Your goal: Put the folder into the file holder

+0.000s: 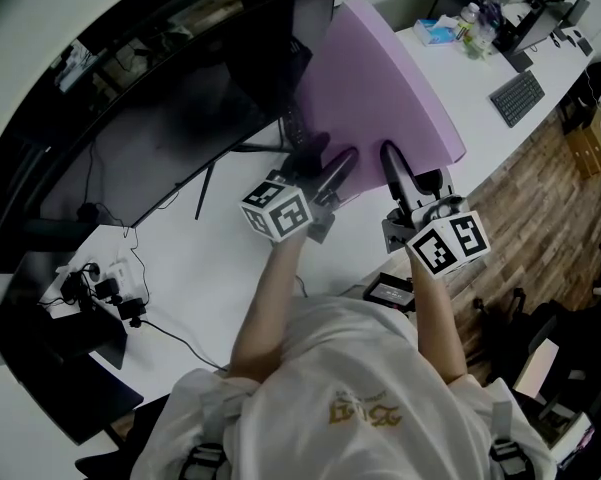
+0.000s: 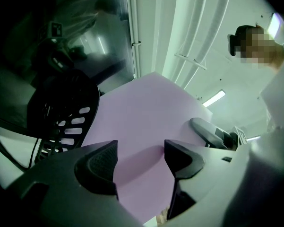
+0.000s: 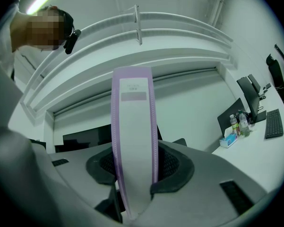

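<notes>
Lower end of the folder (image 3: 132, 126) was hidden between the right gripper (image 3: 132, 167) jaws; print on its label (image 3: 133, 91) was illegible.

The wide dark monitor (image 1: 170, 98) walls off the left and back, and the raised purple folder (image 1: 380, 88) stands just beside its edge. The bare white desk (image 1: 220, 268) below lies open. Cables (image 1: 120, 293) clutter its left end.

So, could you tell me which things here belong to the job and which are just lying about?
Job: purple folder, right gripper clamped on it, open left gripper, black slotted file holder.
Lying about: monitor, keyboard, tissue box, bottles.
</notes>
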A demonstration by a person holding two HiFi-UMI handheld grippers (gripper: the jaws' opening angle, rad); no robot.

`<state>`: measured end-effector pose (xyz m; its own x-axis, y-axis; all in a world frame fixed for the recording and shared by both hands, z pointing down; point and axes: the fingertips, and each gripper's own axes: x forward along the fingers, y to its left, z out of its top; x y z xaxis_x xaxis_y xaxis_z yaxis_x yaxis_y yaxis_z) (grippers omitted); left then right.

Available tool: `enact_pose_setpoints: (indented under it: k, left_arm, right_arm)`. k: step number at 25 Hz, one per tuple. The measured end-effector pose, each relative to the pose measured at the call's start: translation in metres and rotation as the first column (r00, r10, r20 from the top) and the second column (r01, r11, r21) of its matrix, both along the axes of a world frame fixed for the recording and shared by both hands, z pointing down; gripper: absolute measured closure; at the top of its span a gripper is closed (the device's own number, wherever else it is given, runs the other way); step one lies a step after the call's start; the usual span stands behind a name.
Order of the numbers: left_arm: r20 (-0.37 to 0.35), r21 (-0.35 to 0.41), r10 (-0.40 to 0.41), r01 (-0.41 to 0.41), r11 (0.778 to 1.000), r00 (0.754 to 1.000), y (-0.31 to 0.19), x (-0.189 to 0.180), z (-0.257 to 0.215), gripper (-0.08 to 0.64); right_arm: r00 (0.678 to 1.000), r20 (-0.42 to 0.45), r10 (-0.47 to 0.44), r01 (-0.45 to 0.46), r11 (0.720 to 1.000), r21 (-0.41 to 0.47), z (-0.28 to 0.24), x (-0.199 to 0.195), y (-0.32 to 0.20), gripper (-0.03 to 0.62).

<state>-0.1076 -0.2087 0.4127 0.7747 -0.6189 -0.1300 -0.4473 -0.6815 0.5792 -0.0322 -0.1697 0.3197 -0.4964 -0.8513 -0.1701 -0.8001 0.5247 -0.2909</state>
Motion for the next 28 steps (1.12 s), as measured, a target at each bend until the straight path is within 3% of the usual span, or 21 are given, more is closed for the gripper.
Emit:
enact_pose_setpoints:
  k: [28]
  left_arm:
    - [0.010,-0.079,-0.026,0.027,0.997,1.000,-0.009,-0.008,0.028,0.250]
  right_arm:
    - [0.999,-0.032,-0.040,0.040,0.999,-0.025,0.026,-0.008,-0.012,0.419]
